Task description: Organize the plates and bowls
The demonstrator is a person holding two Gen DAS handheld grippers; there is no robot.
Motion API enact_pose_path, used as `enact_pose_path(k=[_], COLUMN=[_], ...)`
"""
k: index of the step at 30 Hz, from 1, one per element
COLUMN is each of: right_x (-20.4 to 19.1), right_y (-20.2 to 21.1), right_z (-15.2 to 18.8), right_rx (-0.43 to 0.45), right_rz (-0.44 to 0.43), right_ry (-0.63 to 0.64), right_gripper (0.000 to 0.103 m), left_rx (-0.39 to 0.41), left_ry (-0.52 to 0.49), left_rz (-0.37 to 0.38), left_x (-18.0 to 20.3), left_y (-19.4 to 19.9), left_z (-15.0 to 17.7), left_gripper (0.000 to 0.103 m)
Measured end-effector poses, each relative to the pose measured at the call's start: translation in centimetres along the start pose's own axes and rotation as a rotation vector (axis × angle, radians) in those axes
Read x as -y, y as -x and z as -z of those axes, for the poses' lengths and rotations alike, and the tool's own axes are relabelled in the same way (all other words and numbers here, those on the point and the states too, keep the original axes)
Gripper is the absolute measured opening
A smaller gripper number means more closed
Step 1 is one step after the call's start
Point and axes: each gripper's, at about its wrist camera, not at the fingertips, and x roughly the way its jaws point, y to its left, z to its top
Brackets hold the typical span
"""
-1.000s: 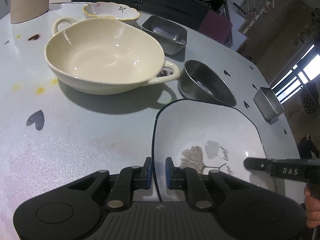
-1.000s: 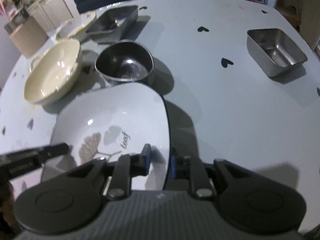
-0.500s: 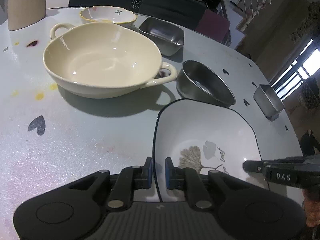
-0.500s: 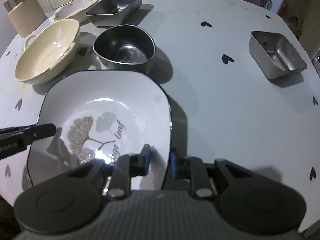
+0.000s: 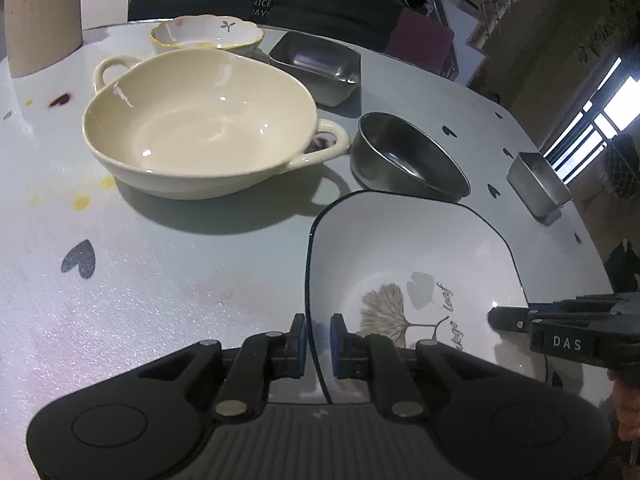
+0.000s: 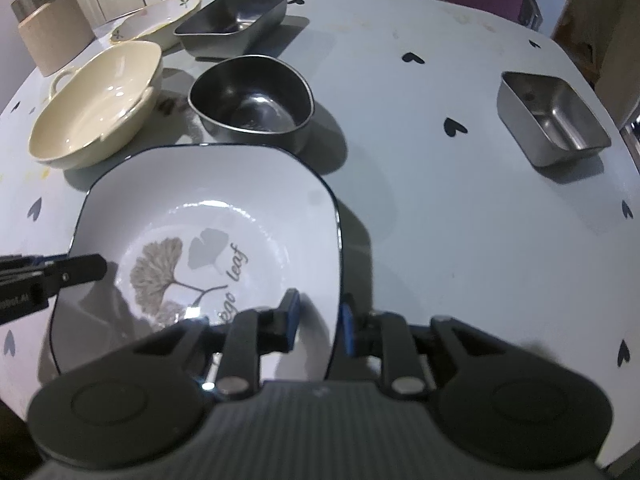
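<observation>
Plate (image 6: 224,208), square, white, lower left of right view; near edge hidden behind right gripper (image 6: 318,322). Left gripper (image 5: 318,344) clenched on plate's left rim; right gripper straddles right rim, jaws just been opening, gap visible at inner pad, cannot tell whether outer pad touches. Since earlier frame plate looks flatter, more of leaf print visible. Count: one plate, one cream two-handled bowl (image 5: 200,136), one flowered dish (image 5: 206,34), one round steel bowl (image 6: 252,96), two steel trays (image 6: 236,20) (image 6: 554,116). Beige canister (image 6: 52,28) cut off upper left.
</observation>
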Motion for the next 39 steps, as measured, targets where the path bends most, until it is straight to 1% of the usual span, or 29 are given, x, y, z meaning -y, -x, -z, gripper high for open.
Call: enact_pose_path(k=[1, 3, 5, 6, 7, 8, 9, 10, 11, 12, 14, 16, 18, 19, 22, 24, 27, 31, 34, 37, 39], right_x=[0.0, 0.1, 0.1, 0.1, 0.1, 0.2, 0.3, 0.4, 0.5, 0.6, 0.9, 1.2, 1.6, 1.7, 1.9, 1.7, 1.6, 1.1, 0.5, -0.5, -0.7], right_y=[0.0, 0.1, 0.4, 0.5, 0.6, 0.8, 0.9, 1.1, 1.3, 1.6, 2.0, 2.2, 2.5, 2.7, 3.5, 4.3, 6.1, 8.8, 10.5, 11.2, 11.4], right_z=[0.1, 0.2, 0.3, 0.4, 0.5, 0.6, 0.7, 0.7, 0.8, 0.9, 1.1, 1.4, 1.6, 1.7, 1.8, 1.8, 1.4, 0.9, 0.2, -1.0, -1.9], right_rx=[-0.001, -0.006, -0.004, 0.000, 0.006, 0.012, 0.018, 0.022, 0.026, 0.032, 0.045, 0.048, 0.039, 0.038, 0.071, 0.101, 0.169, 0.304, 0.393, 0.458, 0.480], right_rz=[0.000, -0.003, -0.004, -0.006, -0.003, 0.001, 0.004, 0.004, 0.003, -0.001, -0.014, -0.011, -0.013, -0.016, -0.012, -0.018, -0.028, -0.077, -0.100, -0.133, -0.165], right_ry=[0.006, 0.014, 0.016, 0.016, 0.014, 0.013, 0.009, 0.001, -0.007, -0.015, -0.021, -0.027, -0.032, -0.035, -0.036, -0.027, -0.030, -0.038, -0.036, -0.040, -0.054], right_gripper=[0.028, 0.030, 0.036, 0.039, 0.047, 0.052, 0.054, 0.060, 0.066, 0.070, 0.085, 0.092, 0.098, 0.103, 0.103, 0.103, 0.103, 0.103, 0.103, 0.103, 0.103], left_rx=[-0.007, -0.038, -0.053, -0.061, -0.065, -0.067, -0.067, -0.066, -0.066, -0.062, -0.050, -0.044, -0.033, -0.027, -0.004, 0.009, 0.062, 0.136, 0.197, 0.241, 0.272], left_ry=[-0.003, -0.002, -0.009, -0.015, -0.020, -0.023, -0.025, -0.026, -0.026, -0.023, -0.023, -0.030, -0.044, -0.051, -0.074, -0.086, -0.113, -0.124, -0.096, -0.068, -0.061], left_rz=[-0.008, -0.020, -0.023, -0.031, -0.035, -0.039, -0.042, -0.045, -0.046, -0.044, -0.037, -0.045, -0.057, -0.058, -0.048, -0.040, -0.043, -0.097, -0.107, -0.134, -0.161], left_x=[0.1, 0.2, 0.3, 0.4, 0.5, 0.5, 0.6, 0.6, 0.6, 0.6, 0.7, 0.8, 1.0, 1.1, 1.4, 1.6, 1.8, 1.1, -0.3, -2.1, -3.4], left_y=[0.0, 0.0, -0.1, -0.1, -0.1, 0.0, 0.2, 0.3, 0.5, 0.7, 1.2, 1.7, 2.3, 2.6, 3.7, 4.7, 7.1, 10.2, 12.1, 13.1, 13.4], left_z=[0.0, 0.1, 0.4, 0.6, 0.7, 0.8, 0.9, 1.0, 1.1, 1.2, 1.4, 1.6, 1.7, 1.8, 1.8, 1.5, 0.4, -1.9, -4.1, -6.5, -7.9], left_gripper=[0.016, 0.031, 0.038, 0.043, 0.051, 0.054, 0.062, 0.071, 0.076, 0.082, 0.086, 0.093, 0.095, 0.096, 0.101, 0.102, 0.103, 0.103, 0.103, 0.103, 0.103])
